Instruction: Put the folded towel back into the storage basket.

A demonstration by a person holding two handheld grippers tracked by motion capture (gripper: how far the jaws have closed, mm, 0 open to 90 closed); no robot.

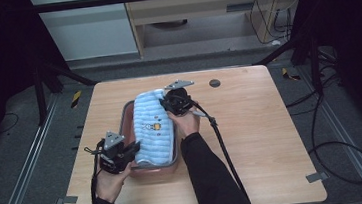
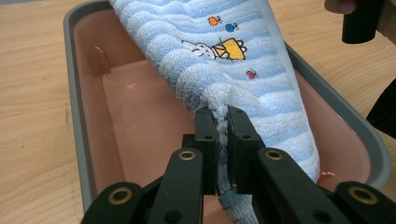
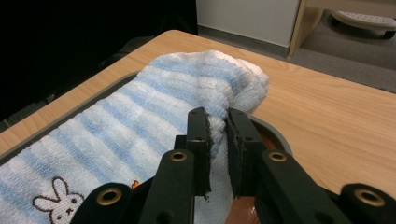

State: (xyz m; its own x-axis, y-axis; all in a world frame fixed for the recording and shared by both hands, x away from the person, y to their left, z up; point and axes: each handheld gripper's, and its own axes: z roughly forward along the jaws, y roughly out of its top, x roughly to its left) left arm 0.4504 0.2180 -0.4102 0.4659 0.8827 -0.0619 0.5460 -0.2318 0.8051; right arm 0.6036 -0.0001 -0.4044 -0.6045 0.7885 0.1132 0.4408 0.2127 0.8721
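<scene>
- High view is showing the wooden table (image 1: 263, 139) carrying a pink tray (image 1: 128, 118) with a grey rim, the blue striped towel (image 1: 154, 129) hanging stretched over it between both grippers.
- Towel is drooping across the rim nearest the right hand; lowered unevenly, it is likely bunching or spilling onto the table.
- Left gripper (image 2: 222, 116) is pinching only a thin corner fold, which is risking a slip.
- Right gripper (image 3: 218, 119) is pinching the far corner equally narrowly; pulling apart could tug either corner free.
</scene>
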